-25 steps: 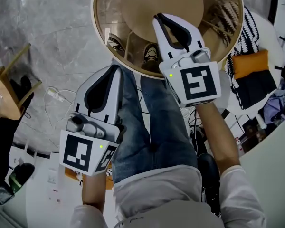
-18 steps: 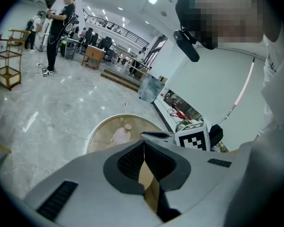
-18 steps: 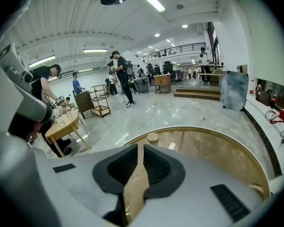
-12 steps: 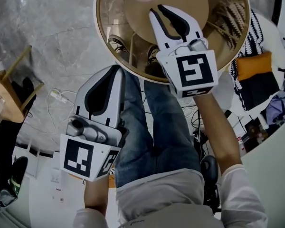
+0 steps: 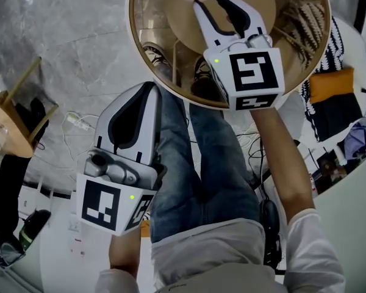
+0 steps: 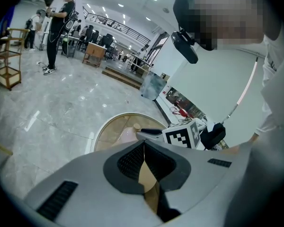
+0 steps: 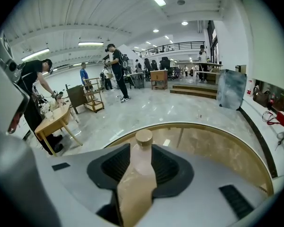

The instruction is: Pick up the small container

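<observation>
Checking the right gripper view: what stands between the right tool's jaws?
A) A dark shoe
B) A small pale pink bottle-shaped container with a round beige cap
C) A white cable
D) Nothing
B: the small pale pink bottle-shaped container with a round beige cap stands upright between the jaws of the right tool, which have just been opening around it.

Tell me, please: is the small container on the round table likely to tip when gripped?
The small container looks tall and narrow, so a push near its cap may tip it. The table seems smooth glass, so it could slide. Small, it is probably light. The right gripper has just been opening its jaws; the container shows in their gap, untouched.
</observation>
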Demonstrator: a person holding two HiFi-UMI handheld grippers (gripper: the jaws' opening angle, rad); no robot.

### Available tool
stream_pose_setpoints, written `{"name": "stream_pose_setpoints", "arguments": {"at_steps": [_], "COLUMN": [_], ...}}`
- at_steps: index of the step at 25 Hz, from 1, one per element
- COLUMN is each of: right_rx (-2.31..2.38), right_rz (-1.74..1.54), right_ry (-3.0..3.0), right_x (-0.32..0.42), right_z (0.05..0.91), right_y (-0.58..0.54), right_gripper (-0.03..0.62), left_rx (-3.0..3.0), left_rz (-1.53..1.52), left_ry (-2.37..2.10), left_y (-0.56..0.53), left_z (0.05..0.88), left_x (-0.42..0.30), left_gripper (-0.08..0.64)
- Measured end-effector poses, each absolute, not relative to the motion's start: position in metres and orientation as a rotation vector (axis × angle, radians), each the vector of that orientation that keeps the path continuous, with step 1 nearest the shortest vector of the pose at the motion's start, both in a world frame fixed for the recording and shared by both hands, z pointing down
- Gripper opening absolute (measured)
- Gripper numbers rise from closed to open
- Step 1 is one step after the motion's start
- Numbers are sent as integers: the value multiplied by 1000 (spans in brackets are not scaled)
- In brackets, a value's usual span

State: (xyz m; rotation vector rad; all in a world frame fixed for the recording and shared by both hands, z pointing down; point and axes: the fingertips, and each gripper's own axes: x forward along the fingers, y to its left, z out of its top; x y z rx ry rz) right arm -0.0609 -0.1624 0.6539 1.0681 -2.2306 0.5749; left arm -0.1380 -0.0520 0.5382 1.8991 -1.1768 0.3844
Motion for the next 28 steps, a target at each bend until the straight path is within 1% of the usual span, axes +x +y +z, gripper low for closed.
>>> {"name": "stream_pose_setpoints", "arguments": {"at_steps": [2,12,28], "right_rx": [1072,1111,1155], "right_rz": [571,478,436], "right_ry": [-2222,-2183,-2176], "right_x": [-64,-67,-71], "right_z": [658,667,669], "right_y": [-165,-177,-189], "right_gripper": [156,169,170], "left_rx": [1897,1884,1874], "left_rz": [386,387,376], "left_ry": [-1175,-1184,-1195], "left_y": [-53,-57,-51], "left_z": [540,548,551], "left_x": [-141,-155,-160], "left_gripper": [18,18,18]}}
